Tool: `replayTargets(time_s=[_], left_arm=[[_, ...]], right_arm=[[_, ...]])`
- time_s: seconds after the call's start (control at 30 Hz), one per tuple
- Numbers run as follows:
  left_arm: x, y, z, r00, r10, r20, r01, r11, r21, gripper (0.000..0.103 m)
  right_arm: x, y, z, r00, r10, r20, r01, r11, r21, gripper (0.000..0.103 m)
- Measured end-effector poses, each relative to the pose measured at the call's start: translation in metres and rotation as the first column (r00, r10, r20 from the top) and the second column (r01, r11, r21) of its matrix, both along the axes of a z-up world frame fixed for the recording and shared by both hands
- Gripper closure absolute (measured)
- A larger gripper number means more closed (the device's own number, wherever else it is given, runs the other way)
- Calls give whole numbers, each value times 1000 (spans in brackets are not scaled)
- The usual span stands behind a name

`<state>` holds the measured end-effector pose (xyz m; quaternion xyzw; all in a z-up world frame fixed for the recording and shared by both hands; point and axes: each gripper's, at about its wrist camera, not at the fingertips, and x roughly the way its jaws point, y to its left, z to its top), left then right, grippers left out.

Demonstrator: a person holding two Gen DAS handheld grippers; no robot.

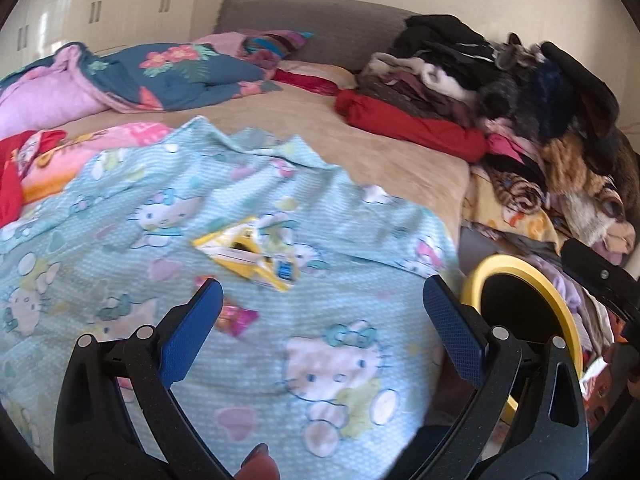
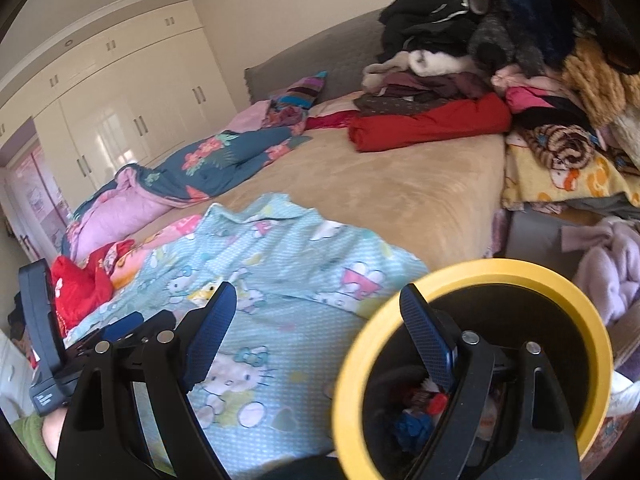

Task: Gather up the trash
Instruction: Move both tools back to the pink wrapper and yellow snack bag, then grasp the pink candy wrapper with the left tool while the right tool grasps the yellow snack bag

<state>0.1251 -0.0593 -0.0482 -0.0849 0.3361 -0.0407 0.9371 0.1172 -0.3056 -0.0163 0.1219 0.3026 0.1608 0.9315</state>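
A crumpled yellow and white wrapper (image 1: 252, 254) lies on the light blue Hello Kitty blanket (image 1: 280, 360), ahead of my left gripper (image 1: 322, 300). A small pink wrapper (image 1: 236, 318) lies just right of the left fingertip (image 1: 210, 294). My left gripper is open and empty, above the blanket. A black bin with a yellow rim (image 2: 472, 276) stands beside the bed; it also shows in the left wrist view (image 1: 532, 280). Trash lies inside it (image 2: 416, 412). My right gripper (image 2: 316, 304) is open and empty, its right finger (image 2: 428, 340) over the bin's mouth. The yellow wrapper shows partly in the right wrist view (image 2: 204, 294).
A big pile of clothes (image 1: 520, 100) fills the bed's right side, with a red bundle (image 1: 412, 124). A floral duvet (image 1: 160, 76) and pink bedding lie at the far left. A grey headboard (image 1: 312, 20) and white wardrobes (image 2: 120, 100) stand behind.
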Motion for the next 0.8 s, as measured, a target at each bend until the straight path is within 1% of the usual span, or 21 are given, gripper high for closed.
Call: replayTargets(time_s=[0.13,0.33,0.5,0.57,0.6,0.7,0.8], left_arm=[[5,21,-9,998,60,-24,-60,998,-9,11],[13,41,-28,992,99,-77,-100,995,-17,11],[19,52,-49,983,114,-142,-123,991,-54,23],[22,54,-55,980,122,-160,-134,989,-65,31],[24,55,-57,978,124,-166,-137,988,-70,33],[32,54,-67,972,126,-197,-141,988,-64,39],[38,55,-78,962,135,-239,-154,986,-66,49]], right_arm=[[13,21,-2,999,44,-17,-44,999,16,22],[36,52,-12,993,107,-54,-107,994,19,22],[53,73,-22,988,131,-83,-131,991,6,22],[60,79,-27,986,137,-100,-137,991,10,22],[64,83,-30,984,143,-109,-143,990,8,22],[72,90,-37,980,152,-128,-153,988,2,22],[80,99,-45,972,174,-155,-176,984,3,22]])
